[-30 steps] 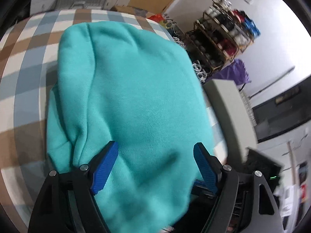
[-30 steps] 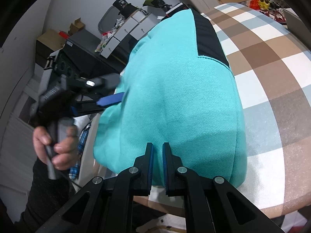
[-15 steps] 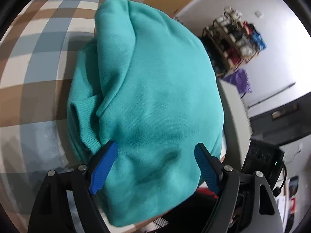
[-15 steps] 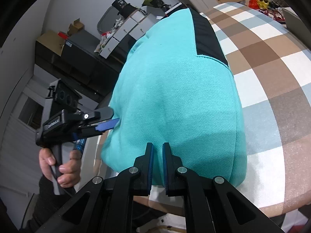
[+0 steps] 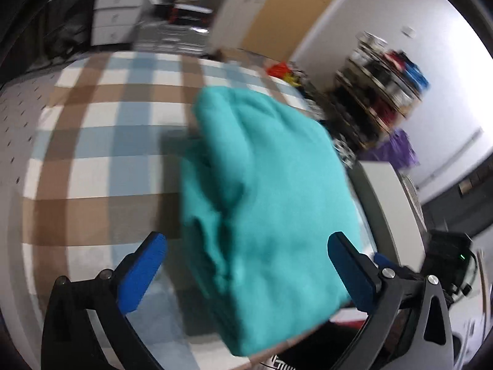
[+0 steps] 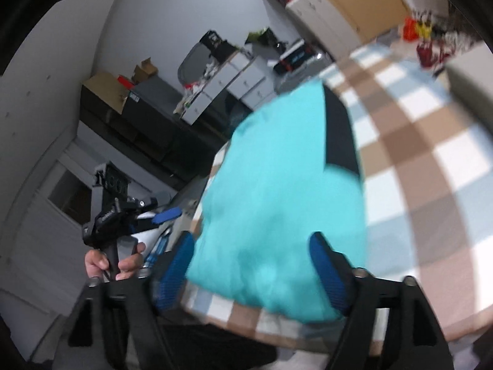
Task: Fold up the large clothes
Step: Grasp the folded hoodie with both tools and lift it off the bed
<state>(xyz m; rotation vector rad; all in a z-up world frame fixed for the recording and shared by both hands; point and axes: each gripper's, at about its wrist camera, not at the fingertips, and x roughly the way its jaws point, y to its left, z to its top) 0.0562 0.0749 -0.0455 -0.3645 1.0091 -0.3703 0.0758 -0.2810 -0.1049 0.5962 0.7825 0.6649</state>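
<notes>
A teal sweatshirt (image 5: 268, 191) lies folded in a thick bundle on the checked tablecloth (image 5: 92, 154), near the table's edge. My left gripper (image 5: 245, 237) hovers over its near end. Its jaws are opening, the blue pads stand clear of the cloth and hold nothing. In the right wrist view the sweatshirt (image 6: 277, 203) shows a black panel (image 6: 339, 135) along its far right side. My right gripper (image 6: 252, 237) is opening above the near edge, and its pads do not press the fabric. A hand (image 6: 114, 262) holds the left gripper (image 6: 160, 215) off the table's left side.
A rack of coloured items (image 5: 385, 86) and a grey cabinet top (image 5: 388, 197) stand past the table's right edge. White drawer units (image 6: 240, 83) and dark cabinets (image 6: 138, 117) line the wall. Checked tablecloth (image 6: 416, 160) stretches right of the sweatshirt.
The right gripper's jaws went from shut at the sweatshirt's near edge to wide apart, and it rose. The left gripper widened and drew back, so more tablecloth shows. Both views are now blurred.
</notes>
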